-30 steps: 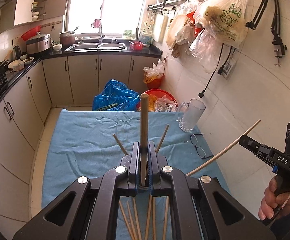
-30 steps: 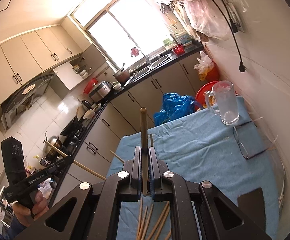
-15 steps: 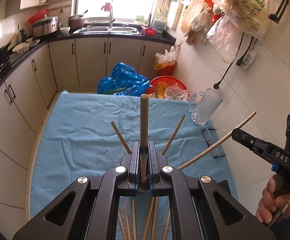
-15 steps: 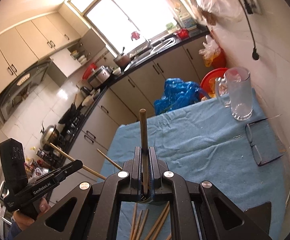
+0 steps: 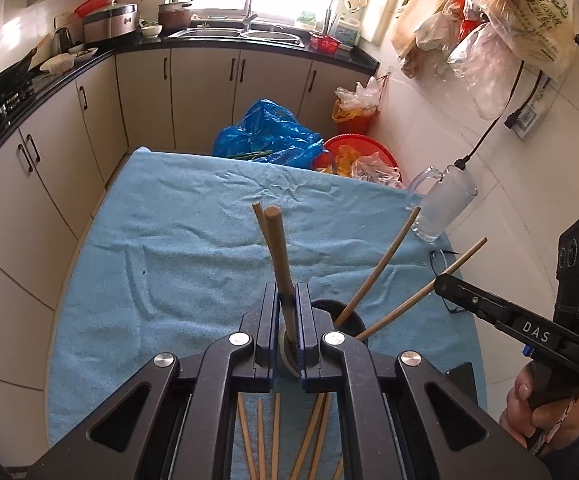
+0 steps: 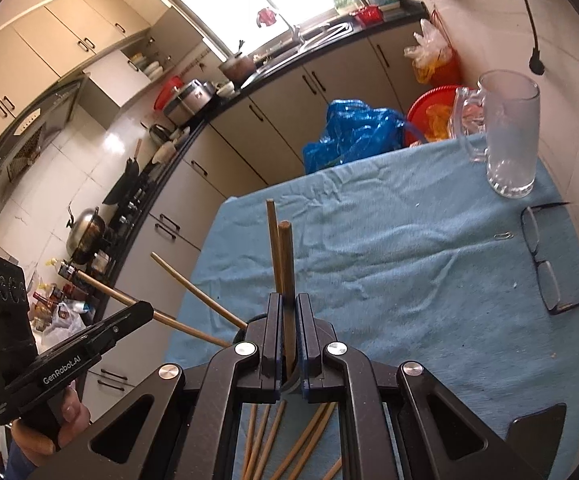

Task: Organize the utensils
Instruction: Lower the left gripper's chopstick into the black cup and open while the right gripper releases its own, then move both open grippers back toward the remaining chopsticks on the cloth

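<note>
Two grippers, one chopstick each, over a dark holder

Left gripper (image 5: 288, 322) clenched on a chopstick (image 5: 277, 256); right gripper (image 6: 288, 332) clenched on another (image 6: 287, 280); two chopsticks in the holder (image 5: 349, 320); about six loose on the near blue cloth (image 5: 177, 248); one glass mug (image 6: 509, 136), one pair of glasses (image 6: 541, 256) far right; kitchen cabinets behind.

"DAS" in white on the right gripper (image 5: 441, 286), side of its black body. "GenRobot.AI" on the left gripper (image 6: 147, 310), same spot. Green print on hanging plastic bag (image 5: 529, 12), can't read.
</note>
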`<state>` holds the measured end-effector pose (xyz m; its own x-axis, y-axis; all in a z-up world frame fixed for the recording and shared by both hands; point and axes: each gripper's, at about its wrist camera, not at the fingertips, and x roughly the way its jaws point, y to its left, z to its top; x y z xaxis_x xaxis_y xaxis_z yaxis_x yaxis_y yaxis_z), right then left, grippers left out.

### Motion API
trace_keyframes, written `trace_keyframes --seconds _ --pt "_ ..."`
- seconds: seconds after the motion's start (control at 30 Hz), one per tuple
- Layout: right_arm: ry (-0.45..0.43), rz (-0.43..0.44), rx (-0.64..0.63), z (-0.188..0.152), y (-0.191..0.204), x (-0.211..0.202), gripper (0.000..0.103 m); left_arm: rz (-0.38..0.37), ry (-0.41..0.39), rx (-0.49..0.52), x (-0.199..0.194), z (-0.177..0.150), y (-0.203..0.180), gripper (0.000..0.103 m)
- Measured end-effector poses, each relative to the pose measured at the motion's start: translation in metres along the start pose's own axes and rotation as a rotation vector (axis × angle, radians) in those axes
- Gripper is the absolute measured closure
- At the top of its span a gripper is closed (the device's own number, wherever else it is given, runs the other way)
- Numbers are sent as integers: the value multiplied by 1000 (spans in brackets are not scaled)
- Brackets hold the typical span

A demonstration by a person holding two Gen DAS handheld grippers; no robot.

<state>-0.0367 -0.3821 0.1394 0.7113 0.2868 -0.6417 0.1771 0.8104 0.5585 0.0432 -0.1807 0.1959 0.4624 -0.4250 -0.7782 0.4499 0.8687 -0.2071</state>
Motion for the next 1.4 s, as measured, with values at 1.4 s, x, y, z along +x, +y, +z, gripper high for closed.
trace_keyframes --seconds 1.4 --pt "176 -97 146 -197 37 3 74 -58 144 -104 -64 -189 95 59"
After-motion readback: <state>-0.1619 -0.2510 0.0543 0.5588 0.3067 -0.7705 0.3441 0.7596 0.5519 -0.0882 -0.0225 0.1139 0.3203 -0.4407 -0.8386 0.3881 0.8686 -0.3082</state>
